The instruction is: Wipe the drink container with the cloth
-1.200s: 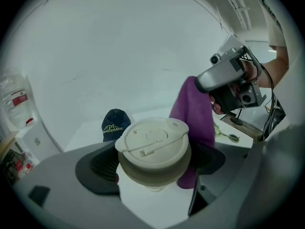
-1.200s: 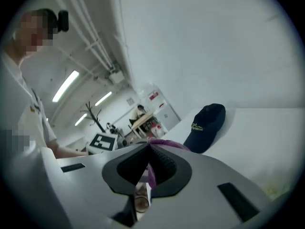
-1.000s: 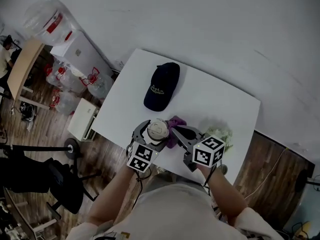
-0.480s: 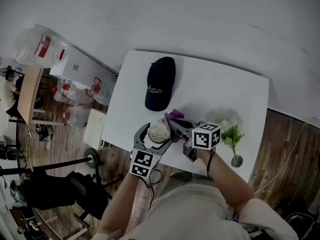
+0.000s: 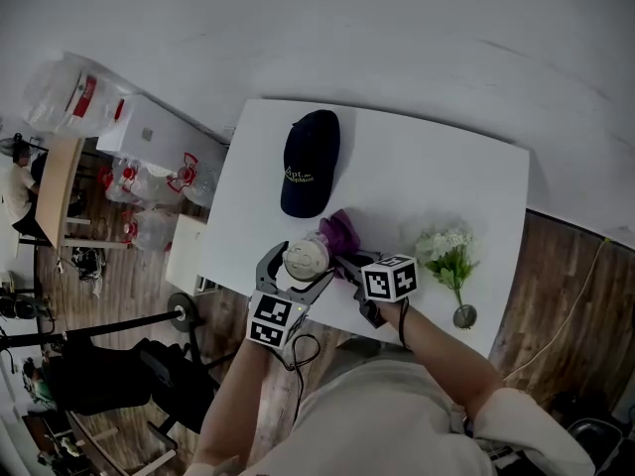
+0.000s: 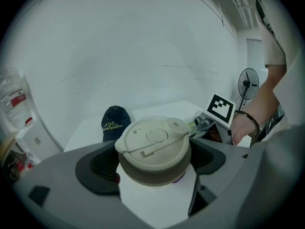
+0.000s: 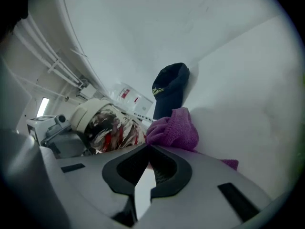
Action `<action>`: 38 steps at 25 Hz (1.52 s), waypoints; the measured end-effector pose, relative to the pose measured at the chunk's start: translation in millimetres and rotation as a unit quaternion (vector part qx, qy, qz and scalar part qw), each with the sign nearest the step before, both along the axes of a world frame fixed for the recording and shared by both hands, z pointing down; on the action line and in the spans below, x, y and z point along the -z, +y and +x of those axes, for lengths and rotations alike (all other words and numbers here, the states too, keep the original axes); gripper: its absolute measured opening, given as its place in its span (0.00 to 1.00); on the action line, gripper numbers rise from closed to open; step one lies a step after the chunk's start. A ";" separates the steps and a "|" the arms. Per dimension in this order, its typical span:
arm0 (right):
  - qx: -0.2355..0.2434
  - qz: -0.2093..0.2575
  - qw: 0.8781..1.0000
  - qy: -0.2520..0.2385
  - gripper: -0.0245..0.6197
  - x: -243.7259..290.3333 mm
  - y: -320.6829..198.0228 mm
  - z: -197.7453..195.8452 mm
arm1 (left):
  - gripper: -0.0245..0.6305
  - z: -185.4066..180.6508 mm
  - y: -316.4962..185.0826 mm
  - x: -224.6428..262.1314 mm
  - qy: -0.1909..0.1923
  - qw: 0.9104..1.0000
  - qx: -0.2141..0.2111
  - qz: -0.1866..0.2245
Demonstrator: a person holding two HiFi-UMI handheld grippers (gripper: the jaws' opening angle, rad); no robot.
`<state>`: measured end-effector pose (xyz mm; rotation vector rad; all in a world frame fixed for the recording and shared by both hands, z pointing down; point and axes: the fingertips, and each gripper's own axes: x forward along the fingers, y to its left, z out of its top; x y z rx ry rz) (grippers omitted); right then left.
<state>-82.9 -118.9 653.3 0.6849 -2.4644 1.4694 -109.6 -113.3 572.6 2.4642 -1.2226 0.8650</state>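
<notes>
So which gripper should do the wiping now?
Probably the right gripper: it is shut on the purple cloth, right beside the drink container. The left gripper is shut on that container, so it is better left steadying it.

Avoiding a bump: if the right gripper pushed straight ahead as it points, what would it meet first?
Past the cloth in the right gripper, probably the cap; the cup sits left of that line. Depth unclear.
</notes>
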 end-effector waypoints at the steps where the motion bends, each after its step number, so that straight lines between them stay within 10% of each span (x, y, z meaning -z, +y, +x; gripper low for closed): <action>1: 0.014 0.002 1.000 0.007 0.10 1.0 5.7 0.4 | 0.70 -0.2 0.0 0.0 0.000 1.000 0.004 0.000; 6: 0.127 0.060 0.989 0.043 0.10 27.2 37.5 -4.9 | 0.70 -3.4 -2.9 -0.5 0.000 0.999 0.032 -0.004; 13: 0.310 0.250 0.904 0.156 0.10 70.2 54.5 -12.3 | 0.70 -3.8 -2.4 -1.8 0.001 0.999 0.043 -0.014; 27: 0.285 0.245 0.903 0.208 0.10 -13.0 5.6 -14.3 | 0.70 -3.8 3.3 0.1 -0.006 1.000 0.014 -0.020; 38: 0.276 0.339 0.884 0.167 0.10 54.7 27.2 -10.5 | 0.70 -4.9 3.8 -2.4 -0.004 1.000 0.016 -0.013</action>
